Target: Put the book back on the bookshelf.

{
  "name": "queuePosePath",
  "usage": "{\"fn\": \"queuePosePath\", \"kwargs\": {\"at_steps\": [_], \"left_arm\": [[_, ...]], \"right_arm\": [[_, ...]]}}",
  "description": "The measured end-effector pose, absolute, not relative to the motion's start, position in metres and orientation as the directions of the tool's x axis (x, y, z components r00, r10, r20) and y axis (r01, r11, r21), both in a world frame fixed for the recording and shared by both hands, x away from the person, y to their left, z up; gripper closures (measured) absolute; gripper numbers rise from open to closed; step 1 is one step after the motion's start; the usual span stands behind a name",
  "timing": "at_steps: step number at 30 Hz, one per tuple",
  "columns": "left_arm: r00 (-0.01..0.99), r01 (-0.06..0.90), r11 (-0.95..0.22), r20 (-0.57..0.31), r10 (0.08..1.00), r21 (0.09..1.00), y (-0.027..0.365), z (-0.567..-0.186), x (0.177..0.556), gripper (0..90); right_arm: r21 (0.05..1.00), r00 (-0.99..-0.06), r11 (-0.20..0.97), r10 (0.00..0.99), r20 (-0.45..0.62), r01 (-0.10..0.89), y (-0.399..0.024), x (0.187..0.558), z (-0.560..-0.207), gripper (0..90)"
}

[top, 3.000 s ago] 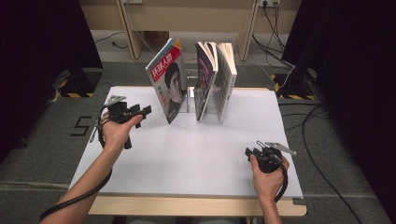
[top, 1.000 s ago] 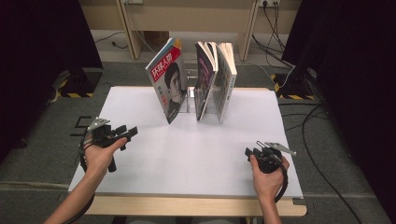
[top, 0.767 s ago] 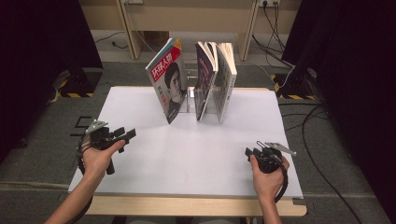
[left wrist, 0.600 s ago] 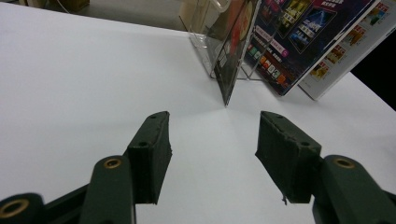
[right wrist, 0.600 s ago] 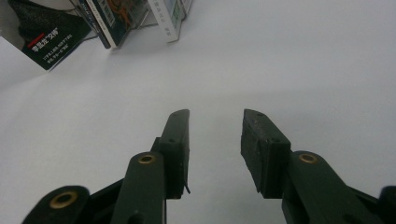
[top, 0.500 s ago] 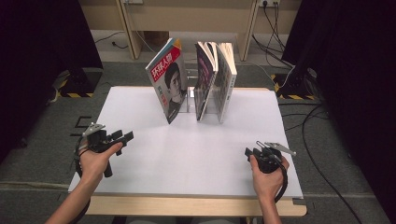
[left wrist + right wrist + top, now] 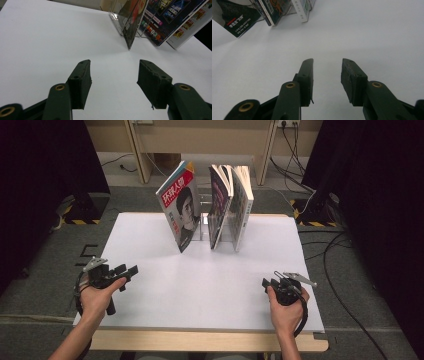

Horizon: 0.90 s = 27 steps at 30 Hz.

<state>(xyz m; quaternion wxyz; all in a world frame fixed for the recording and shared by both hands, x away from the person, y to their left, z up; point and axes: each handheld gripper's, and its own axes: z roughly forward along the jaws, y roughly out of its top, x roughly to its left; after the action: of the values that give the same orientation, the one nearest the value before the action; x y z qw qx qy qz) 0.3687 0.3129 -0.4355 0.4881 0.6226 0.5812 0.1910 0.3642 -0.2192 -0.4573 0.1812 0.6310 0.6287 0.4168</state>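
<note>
High view: both grippers, left gripper (image 7: 131, 270) and right gripper (image 7: 265, 283), empty-jawed near magazines (image 7: 181, 205).

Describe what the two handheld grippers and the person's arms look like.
Both the left gripper and the right gripper are black, each with two flat, blocky jaws on arms fastened with brass-coloured rivets. Each carries a grey three-cornered plate on top, and a black cable loops from each around the wrist. The forearms are bare, with no sleeves or gloves visible.
</note>
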Motion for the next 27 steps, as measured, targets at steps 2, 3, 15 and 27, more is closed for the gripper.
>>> {"fn": "queuePosePath", "kwargs": {"at_steps": [2,3,15,27], "left_arm": [[0.254,0.538,0.156,-0.335,0.907,0.829,0.315,-0.438,0.368,42.9],[0.251,0.539,0.156,-0.335,0.908,0.828,0.315,-0.440,0.367,42.9],[0.236,0.538,0.133,-0.300,0.924,0.833,0.323,-0.456,0.362,42.4],[0.221,0.549,0.125,-0.288,0.932,0.826,0.327,-0.483,0.355,42.0]], "right_arm": [[0.757,-0.145,-0.136,0.945,0.292,0.640,-0.219,0.365,-0.458,62.6],[0.756,-0.145,-0.136,0.945,0.292,0.640,-0.219,0.365,-0.458,62.6],[0.752,-0.140,-0.141,0.944,0.297,0.644,-0.219,0.364,-0.458,62.6],[0.748,-0.138,-0.140,0.945,0.297,0.649,-0.219,0.364,-0.459,62.6]]}}
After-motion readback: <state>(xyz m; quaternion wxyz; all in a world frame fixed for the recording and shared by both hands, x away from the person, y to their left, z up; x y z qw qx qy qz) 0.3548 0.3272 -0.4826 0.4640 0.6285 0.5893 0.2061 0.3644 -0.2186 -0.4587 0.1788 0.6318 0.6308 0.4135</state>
